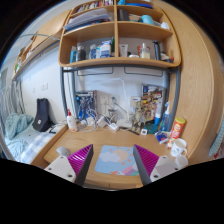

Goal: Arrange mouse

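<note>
In the gripper view, the gripper (113, 158) hangs over the near edge of a wooden desk (100, 138) with its fingers spread wide and nothing between them. The magenta pads (82, 156) face each other across an empty gap. Through that gap, just ahead of the fingertips, a pale printed mat (118, 163) lies flat on the desk. The mouse (62, 152) is hard to make out. My best reading is the small, pale, rounded thing on the desk just to the left of the left finger, outside the gap and beside the mat rather than on it, though it is too small to be sure. Far across the desk a row of boxes and small items stands against the wall, with an orange can (178, 127) at the right. A loaded wall shelf (115, 45) hangs above. If that rounded thing is the mouse, it should be light and rigid, with a smooth curved plastic shell that can slip out of a pinch on the top. The better hold is probably low on its two long flanks, where the sides run closest to parallel, with gentle pressure. The fingers would first have to shift left to straddle it. I cannot tell whether a cable trails from it and would drag.
</note>
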Demonstrator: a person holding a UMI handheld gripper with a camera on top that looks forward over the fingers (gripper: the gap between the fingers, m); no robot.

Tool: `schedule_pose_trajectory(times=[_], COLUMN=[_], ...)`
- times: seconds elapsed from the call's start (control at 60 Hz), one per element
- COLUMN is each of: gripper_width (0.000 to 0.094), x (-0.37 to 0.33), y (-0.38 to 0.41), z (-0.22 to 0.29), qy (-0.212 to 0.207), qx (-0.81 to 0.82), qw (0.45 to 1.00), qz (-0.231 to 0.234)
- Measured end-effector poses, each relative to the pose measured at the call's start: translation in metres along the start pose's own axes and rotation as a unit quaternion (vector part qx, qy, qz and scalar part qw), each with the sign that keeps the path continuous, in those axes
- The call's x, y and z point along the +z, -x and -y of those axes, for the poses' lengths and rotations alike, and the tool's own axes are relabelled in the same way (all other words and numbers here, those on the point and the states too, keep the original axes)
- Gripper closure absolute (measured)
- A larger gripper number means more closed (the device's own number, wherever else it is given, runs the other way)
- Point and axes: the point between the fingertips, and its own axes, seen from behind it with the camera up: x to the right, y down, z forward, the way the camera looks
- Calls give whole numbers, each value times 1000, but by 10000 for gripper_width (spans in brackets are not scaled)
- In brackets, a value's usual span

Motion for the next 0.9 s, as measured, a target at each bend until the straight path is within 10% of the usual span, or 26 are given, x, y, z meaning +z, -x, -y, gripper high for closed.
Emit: schedule_pose_trajectory(times=[0.367,0.9], gripper_width=[139,128], x=[81,186], y=[94,295], z=[-120,-210], qy=[101,215], qx=[30,26], qw=[993,976], qz=[-60,-27])
